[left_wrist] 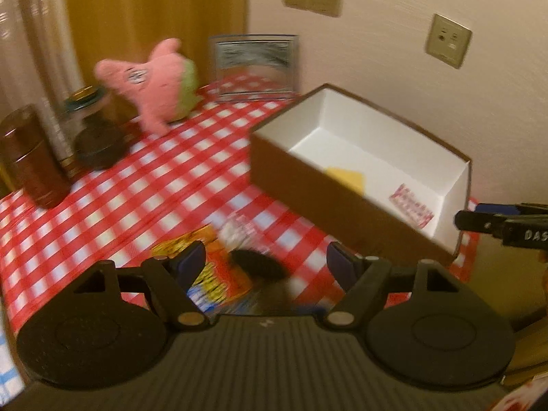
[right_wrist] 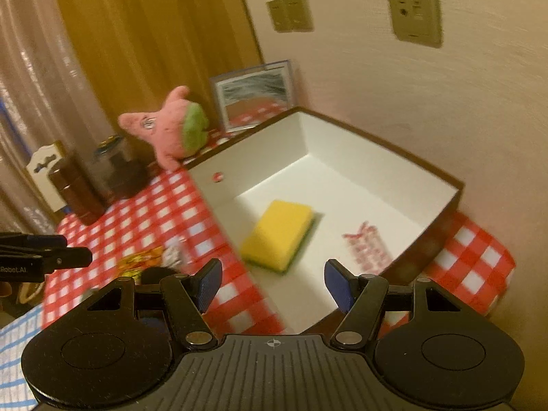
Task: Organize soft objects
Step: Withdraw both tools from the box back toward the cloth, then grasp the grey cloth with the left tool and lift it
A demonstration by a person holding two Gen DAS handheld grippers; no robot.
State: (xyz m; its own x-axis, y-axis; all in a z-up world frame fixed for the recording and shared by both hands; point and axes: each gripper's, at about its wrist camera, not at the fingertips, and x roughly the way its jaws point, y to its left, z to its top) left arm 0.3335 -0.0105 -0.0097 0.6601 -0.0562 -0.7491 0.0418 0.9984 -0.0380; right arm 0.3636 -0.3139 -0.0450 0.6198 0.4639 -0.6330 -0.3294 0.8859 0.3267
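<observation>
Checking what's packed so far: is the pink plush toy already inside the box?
No, the pink plush toy stands on the checked tablecloth outside the box, which holds only the yellow sponge.

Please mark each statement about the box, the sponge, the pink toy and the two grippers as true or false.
1. The yellow sponge lies inside the box. True.
2. The pink plush toy is in the box. False: it stands on the checked tablecloth, outside.
3. The right gripper holds the sponge. False: its jaws are open and empty.
4. The left gripper is open. True.
</observation>
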